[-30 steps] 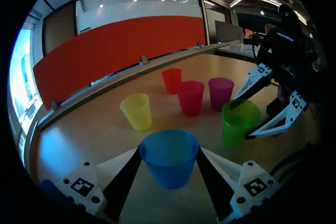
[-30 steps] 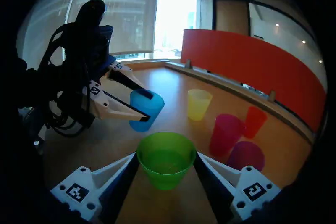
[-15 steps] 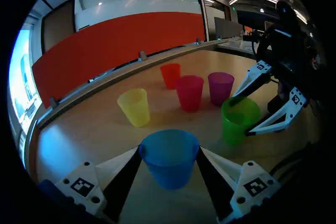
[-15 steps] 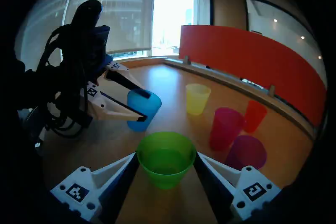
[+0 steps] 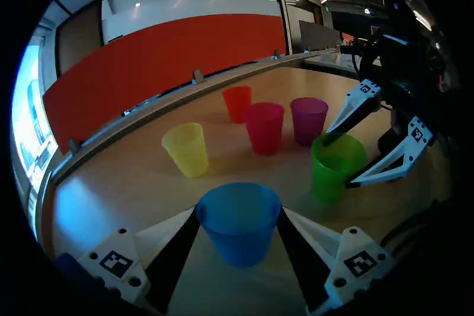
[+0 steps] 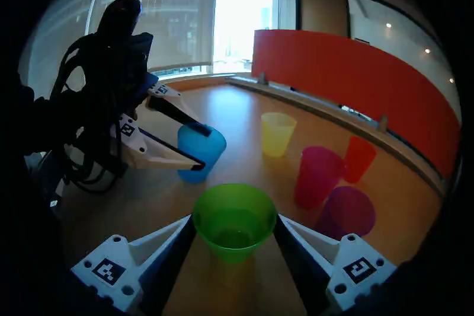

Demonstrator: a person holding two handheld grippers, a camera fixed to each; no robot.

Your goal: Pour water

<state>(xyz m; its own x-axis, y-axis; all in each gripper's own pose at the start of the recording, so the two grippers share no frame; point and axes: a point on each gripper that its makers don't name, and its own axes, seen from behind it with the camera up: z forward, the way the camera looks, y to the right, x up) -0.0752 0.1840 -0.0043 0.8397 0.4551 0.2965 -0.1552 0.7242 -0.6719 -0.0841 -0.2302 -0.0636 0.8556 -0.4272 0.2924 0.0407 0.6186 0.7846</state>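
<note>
Left gripper view looks along the left gripper (image 5: 238, 212), whose two white fingers press on either side of an upright blue cup (image 5: 239, 233), gripping it just below the rim. Beyond it on the wooden table (image 5: 118, 191) stand a yellow cup (image 5: 186, 149), a red-orange cup (image 5: 237, 102), a pink cup (image 5: 263, 127) and a purple cup (image 5: 308, 119), all upright. The pink and purple cups are near each other, the red-orange one is behind the pink, and the yellow one stands apart to the left. At the right of this view the right gripper (image 5: 339, 162) clamps a green cup (image 5: 336, 165) between its fingers, upright and near the purple cup. A long red wall panel (image 5: 160, 61) runs behind the table's far edge. Right gripper view shows the green cup from above, held on both sides by that gripper's fingers, with a darker patch low inside it; whether that is water I cannot tell. The blue cup sits farther off to the left there, pinched by the left gripper, with a dark bundle of cables and the holding hand behind it in shadow against a bright window (image 6: 243, 19). Blue and green cups are well apart, neither tilted.
</note>
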